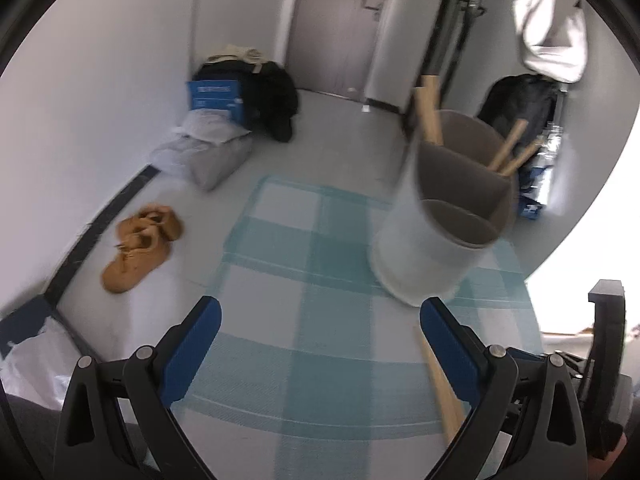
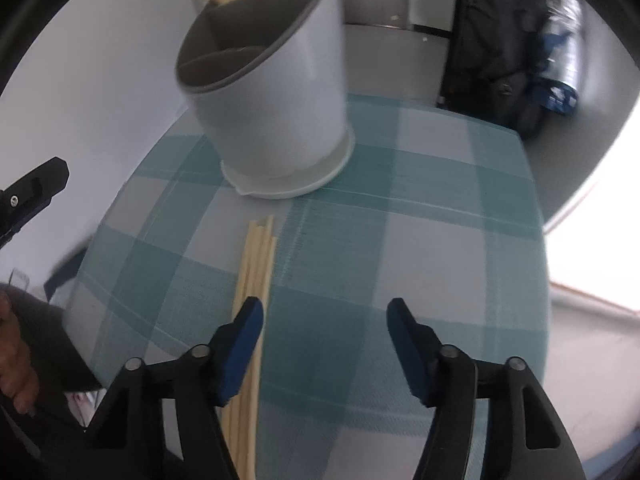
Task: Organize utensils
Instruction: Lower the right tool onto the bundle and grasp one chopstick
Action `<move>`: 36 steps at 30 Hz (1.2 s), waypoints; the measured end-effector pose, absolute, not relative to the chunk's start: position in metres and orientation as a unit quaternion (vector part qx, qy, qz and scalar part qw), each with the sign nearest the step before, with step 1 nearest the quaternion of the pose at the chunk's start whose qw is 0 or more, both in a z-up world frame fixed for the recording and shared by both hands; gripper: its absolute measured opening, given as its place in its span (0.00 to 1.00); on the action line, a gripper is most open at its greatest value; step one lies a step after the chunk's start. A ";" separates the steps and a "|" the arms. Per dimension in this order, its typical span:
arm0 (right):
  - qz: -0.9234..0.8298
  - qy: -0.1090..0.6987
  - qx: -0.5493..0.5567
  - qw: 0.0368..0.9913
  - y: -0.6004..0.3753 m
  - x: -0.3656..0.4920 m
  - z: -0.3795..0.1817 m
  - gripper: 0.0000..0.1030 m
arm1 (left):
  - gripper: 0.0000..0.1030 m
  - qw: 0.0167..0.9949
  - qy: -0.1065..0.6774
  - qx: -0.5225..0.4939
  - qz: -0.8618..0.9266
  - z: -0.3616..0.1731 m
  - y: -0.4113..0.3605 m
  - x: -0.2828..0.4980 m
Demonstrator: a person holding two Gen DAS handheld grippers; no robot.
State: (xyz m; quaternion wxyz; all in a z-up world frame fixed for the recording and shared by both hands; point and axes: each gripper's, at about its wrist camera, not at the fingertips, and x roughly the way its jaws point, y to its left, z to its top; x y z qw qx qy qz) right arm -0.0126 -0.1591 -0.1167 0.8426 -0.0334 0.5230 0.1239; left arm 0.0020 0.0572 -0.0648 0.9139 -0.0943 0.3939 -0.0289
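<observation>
A white utensil holder (image 1: 436, 216) with grey inner compartments stands on a teal checked tablecloth (image 1: 304, 280); wooden handles (image 1: 430, 112) stick out of its far compartments. In the right wrist view the holder (image 2: 276, 92) stands ahead and a bundle of wooden chopsticks (image 2: 254, 280) lies on the cloth (image 2: 420, 240) in front of it. My left gripper (image 1: 320, 320) is open and empty above the cloth, with a chopstick (image 1: 440, 392) under its right finger. My right gripper (image 2: 324, 316) is open and empty, its left finger over the chopsticks.
Beyond the table, on the floor, lie brown shoes (image 1: 140, 244), a grey cushion (image 1: 204, 152), a blue box (image 1: 216, 96) and dark bags (image 1: 272, 96). A dark bag (image 2: 504, 40) stands at the right. The other gripper (image 2: 28, 196) shows at the left edge.
</observation>
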 end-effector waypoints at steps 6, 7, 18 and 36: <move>0.134 0.536 -0.064 0.831 -0.143 -0.009 -0.130 0.50 | 0.94 0.906 0.407 -0.115 -0.024 -0.068 0.068 0.008; 0.137 0.532 -0.067 0.833 -0.142 -0.010 -0.130 0.46 | 0.94 0.904 0.411 -0.118 -0.023 -0.069 0.070 0.009; 0.127 0.539 -0.092 0.827 -0.139 -0.009 -0.125 0.26 | 0.94 0.889 0.432 -0.151 -0.021 -0.075 0.083 0.016; 0.166 0.509 0.008 0.845 -0.151 0.018 -0.101 0.03 | 0.94 0.868 0.477 -0.136 -0.019 -0.093 0.079 0.019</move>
